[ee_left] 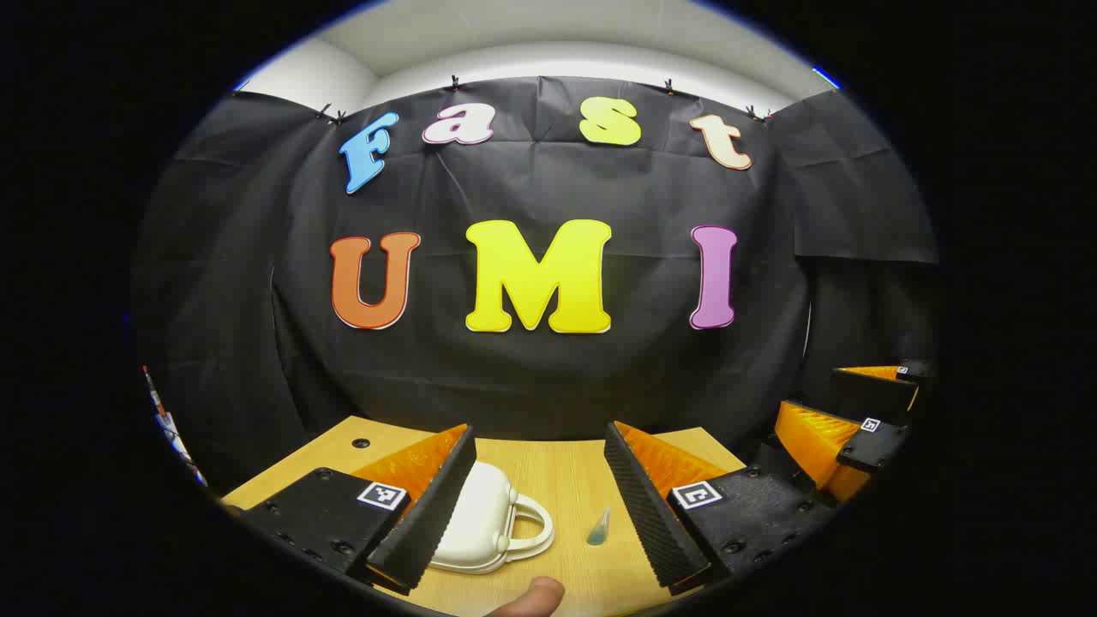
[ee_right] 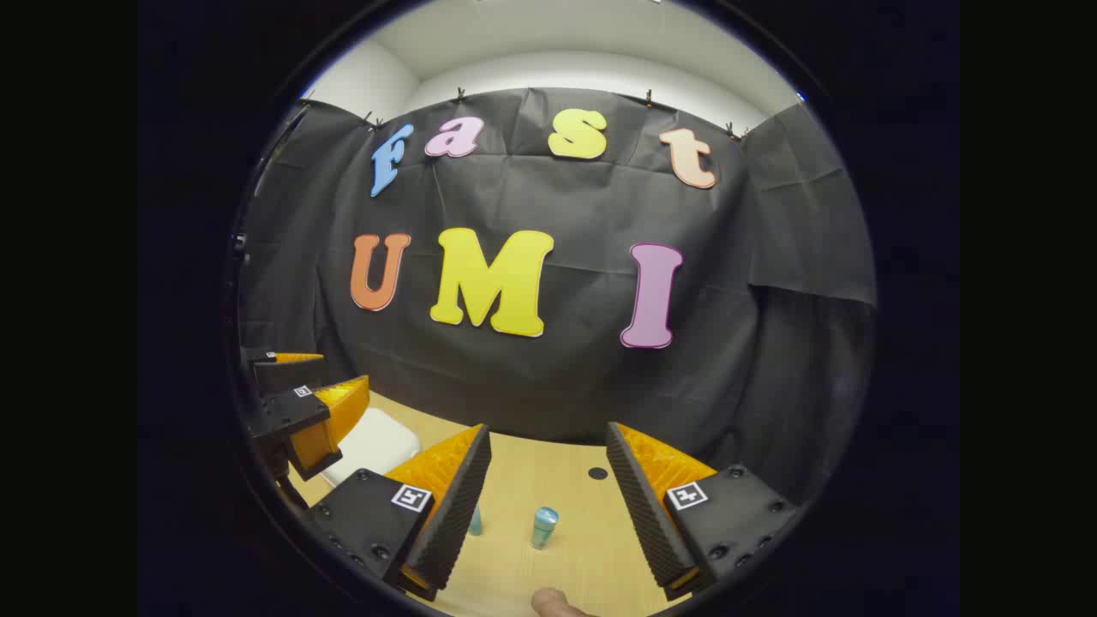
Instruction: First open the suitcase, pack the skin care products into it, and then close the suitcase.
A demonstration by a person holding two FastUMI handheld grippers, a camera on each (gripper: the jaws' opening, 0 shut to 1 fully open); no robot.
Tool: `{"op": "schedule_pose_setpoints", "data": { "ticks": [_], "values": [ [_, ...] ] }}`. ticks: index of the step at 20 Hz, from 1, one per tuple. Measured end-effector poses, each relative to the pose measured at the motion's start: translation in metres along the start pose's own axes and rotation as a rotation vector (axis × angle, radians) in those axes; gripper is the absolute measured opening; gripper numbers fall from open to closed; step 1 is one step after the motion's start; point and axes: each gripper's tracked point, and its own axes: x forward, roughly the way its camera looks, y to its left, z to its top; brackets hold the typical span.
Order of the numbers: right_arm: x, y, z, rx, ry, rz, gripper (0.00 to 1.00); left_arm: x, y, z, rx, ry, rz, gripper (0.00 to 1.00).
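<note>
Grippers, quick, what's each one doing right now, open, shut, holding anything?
Left gripper: open, holding nothing, above the white suitcase.
Right gripper: open, holding nothing, above a small bottle.

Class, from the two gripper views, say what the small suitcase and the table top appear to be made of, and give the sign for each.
Suitcase: probably hard moulded plastic, white, with a smooth, slightly glossy rounded shell and handle. Table top: wood or wood-look laminate, pale with fine straight grain lines and a matt finish.
</note>
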Motion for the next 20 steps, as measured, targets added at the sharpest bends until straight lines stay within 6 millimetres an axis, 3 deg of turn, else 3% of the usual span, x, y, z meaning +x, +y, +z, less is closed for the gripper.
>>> {"op": "schedule_pose_setpoints", "data": {
  "ticks": [13, 17, 20],
  "values": [
    [0.002, 0.009, -0.007, -0.014, 0.019, 0.01, 0.81, 0.002, 0.0, -0.012, -0.015, 0.029, -0.01, 0.96],
    [0.0, -0.002, -0.007, -0.026, 0.008, -0.013, 0.81, 0.009, -0.001, -0.017, 0.039, 0.009, -0.011, 0.96],
    [-0.001, -0.029, -0.013, -0.018, 0.016, -0.059, 0.81, 0.022, 0.003, -0.043, 0.164, -0.002, -0.001, 0.96]
  ]
}}
